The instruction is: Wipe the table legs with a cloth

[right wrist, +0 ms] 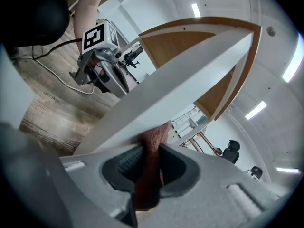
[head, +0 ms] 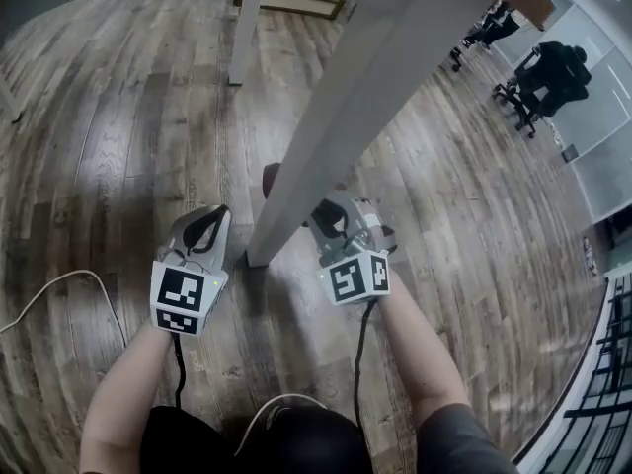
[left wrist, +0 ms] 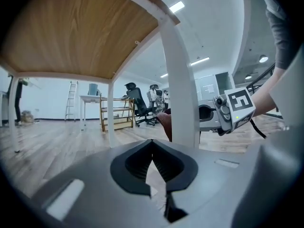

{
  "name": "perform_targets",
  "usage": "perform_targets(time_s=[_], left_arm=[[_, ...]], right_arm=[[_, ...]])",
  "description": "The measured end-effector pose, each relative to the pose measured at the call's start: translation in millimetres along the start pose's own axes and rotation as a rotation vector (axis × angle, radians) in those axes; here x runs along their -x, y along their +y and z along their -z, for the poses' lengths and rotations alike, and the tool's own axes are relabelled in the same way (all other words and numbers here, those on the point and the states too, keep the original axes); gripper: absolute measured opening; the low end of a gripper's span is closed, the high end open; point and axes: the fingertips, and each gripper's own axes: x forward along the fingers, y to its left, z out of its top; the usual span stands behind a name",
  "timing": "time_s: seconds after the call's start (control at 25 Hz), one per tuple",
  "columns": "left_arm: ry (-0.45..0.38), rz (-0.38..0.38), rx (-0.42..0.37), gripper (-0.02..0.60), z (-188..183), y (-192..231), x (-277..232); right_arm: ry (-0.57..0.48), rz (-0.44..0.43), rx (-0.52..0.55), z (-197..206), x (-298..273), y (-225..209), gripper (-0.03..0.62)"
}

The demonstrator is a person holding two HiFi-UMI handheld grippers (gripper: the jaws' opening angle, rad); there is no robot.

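Currently mid-task, by look of it: right gripper (right wrist: 151,148) clenched on brown cloth (right wrist: 148,175), cloth pressed against white leg (right wrist: 166,99) low down, near floor (head: 118,146). Left gripper (left wrist: 152,144) closed on nothing, just beside leg on other side. No dirt shows, so wiped share cannot be judged; far leg (head: 245,33) well apart, probably left to do. Writing: none readable. Only square markers on cubes (head: 183,299); faint print on floor plank too small.
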Motion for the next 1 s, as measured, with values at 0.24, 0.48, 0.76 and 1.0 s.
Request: perform_targets(time_s=[0.24,0.48,0.76,1.0], left_arm=[[0.092,-0.008,0.046,0.02,71.9,-2.7,3.2],[0.147,0.0,0.078,0.02,114.2,-4.4,11.0],[0.211,0.014,0.095,0.02,144.3,-14.6,14.4],[0.212,0.078,0.121,0.02,142.2,-32.1,13.0]], right_arm=[[0.047,-0.071,-0.029,34.7,-24.8,49.7,0.066],[0.092,-0.146,-0.029,67.4,-36.9,94.4,0.066],[0.184,-0.262,-0.033,100.5,-50.1,147.4,0.066],[0.261,-0.296,-0.067,122.6,-53.8,176.4,0.064]])
